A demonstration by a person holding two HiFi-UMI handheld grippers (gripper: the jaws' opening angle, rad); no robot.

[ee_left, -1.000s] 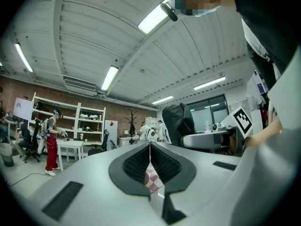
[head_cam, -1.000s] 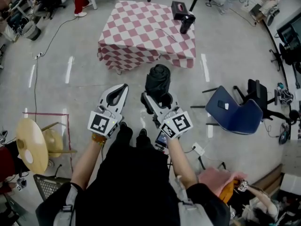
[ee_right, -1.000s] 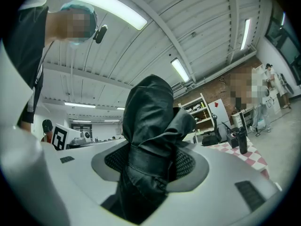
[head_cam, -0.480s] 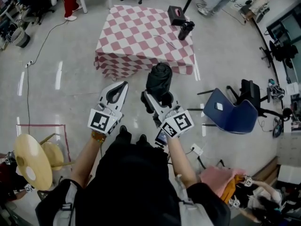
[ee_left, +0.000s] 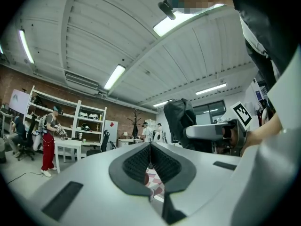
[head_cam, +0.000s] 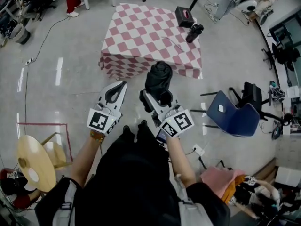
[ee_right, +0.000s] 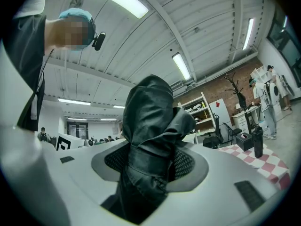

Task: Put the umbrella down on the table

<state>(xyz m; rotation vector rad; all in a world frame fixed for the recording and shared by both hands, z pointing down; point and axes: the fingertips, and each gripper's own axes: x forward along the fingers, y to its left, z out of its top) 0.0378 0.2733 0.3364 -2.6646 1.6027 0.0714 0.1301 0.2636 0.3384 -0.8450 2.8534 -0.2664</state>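
Wore dark clothes and reached both arms forward over a grey floor. Pinched a folded black umbrella in the right claw, gripped round its lower part, with the bundled fabric standing up above the jaws and held in the air over the floor. Carried the left claw just beside it, jaws pressed together on nothing. Had a blue chair off to the right. Faced, further off and well apart from the umbrella, a desk under a red-and-white checked cloth, with a black box and a dark bottle near its far right corner.
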